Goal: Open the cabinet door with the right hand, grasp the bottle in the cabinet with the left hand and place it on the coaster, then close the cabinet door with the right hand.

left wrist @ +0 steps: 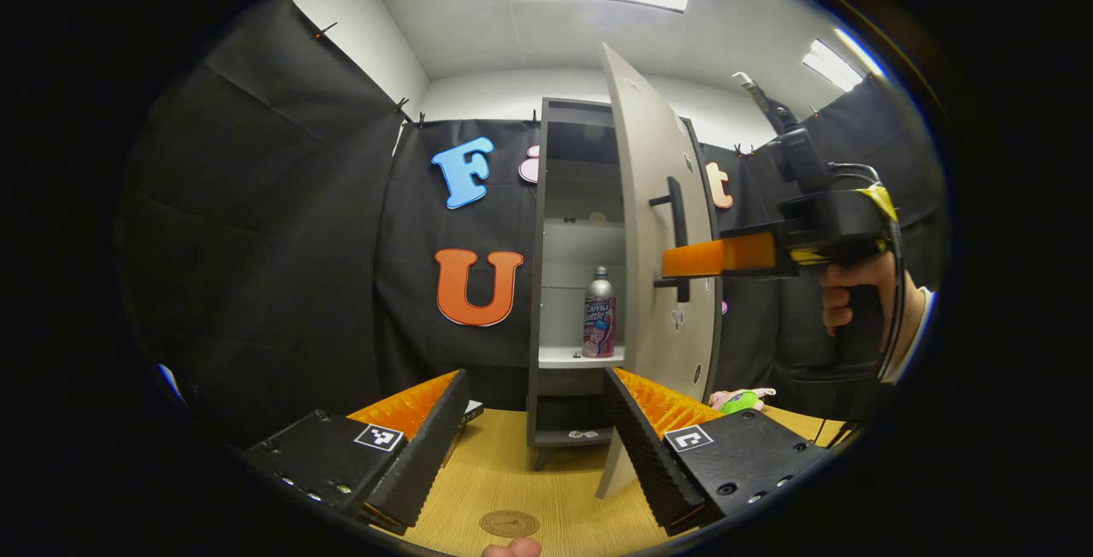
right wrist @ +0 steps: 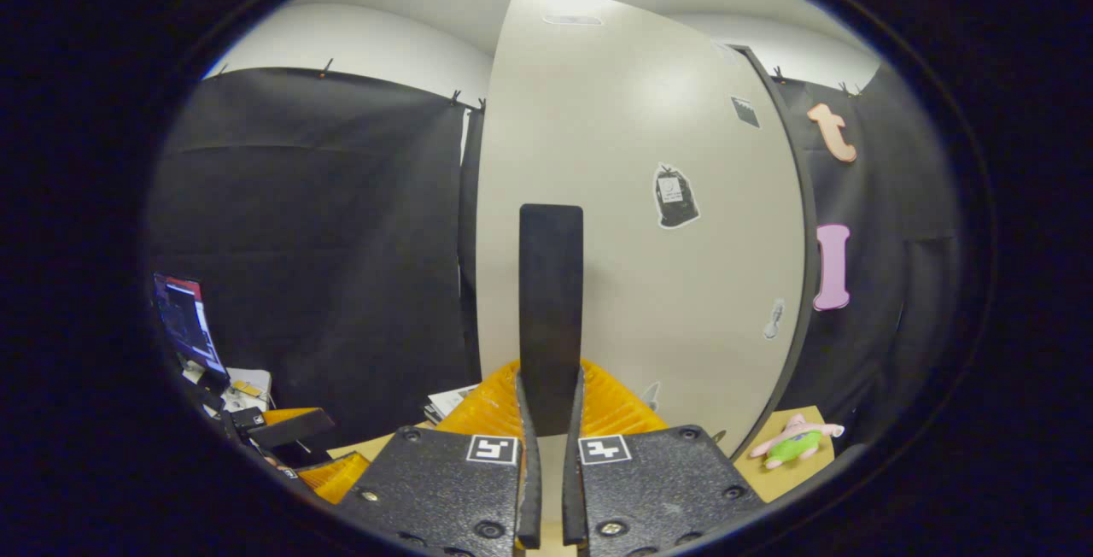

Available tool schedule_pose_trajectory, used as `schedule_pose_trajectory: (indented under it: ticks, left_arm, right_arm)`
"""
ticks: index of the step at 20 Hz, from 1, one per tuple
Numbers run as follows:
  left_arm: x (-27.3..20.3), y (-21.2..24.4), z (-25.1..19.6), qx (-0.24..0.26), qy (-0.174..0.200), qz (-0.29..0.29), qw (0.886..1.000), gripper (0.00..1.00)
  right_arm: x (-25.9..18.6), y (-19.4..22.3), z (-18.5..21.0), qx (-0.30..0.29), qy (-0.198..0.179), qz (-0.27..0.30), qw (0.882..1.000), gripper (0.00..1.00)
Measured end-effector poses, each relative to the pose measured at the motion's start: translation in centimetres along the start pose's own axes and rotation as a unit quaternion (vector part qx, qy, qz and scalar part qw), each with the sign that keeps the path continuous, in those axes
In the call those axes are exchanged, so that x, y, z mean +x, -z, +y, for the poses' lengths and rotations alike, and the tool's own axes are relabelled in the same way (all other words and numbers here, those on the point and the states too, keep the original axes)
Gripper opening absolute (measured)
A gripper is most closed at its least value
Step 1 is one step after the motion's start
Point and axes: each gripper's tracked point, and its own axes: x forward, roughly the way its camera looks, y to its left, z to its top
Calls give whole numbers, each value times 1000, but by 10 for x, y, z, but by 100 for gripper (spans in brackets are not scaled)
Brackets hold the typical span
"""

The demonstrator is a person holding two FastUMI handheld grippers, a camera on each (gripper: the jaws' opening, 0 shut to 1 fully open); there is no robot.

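A: We see the cabinet (left wrist: 574,266) standing on the bench (left wrist: 546,489), its door (left wrist: 657,224) swung open toward us. Where do we put the bottle (left wrist: 599,312)?

B: Inside the cabinet, upright on the white shelf (left wrist: 570,357), just behind the door's free edge. Nothing touches it.

A: And our right tongs (right wrist: 547,403)?

B: In the right gripper view they are clamped on the door's dark handle (right wrist: 551,309) — both fingers press its sides, and the bar rises straight up between them against the pale door front. In the left gripper view we find the same tool to the right of the cabinet, a hand (left wrist: 854,292) wrapped round its grip, its fingers reaching the handle.

A: Our left tongs (left wrist: 536,437)?

B: Spread wide apart, holding nothing, low in front of the cabinet and pointed at its open side.

A: The coaster (left wrist: 509,524)?

B: A round brown disc flat on the bench, in front of the cabinet's foot — between our left fingers. A small plush toy (right wrist: 794,442) lies on the bench to the right of the cabinet.
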Motion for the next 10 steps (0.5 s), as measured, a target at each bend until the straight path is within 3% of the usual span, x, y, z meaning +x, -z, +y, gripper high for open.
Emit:
schedule_pose_trajectory:
  ticks: [10]
  left_arm:
    - [4,6,-37,-5,33,12,999,95]
  right_arm:
    - [-28,1,-26,9,53,-6,999,12]
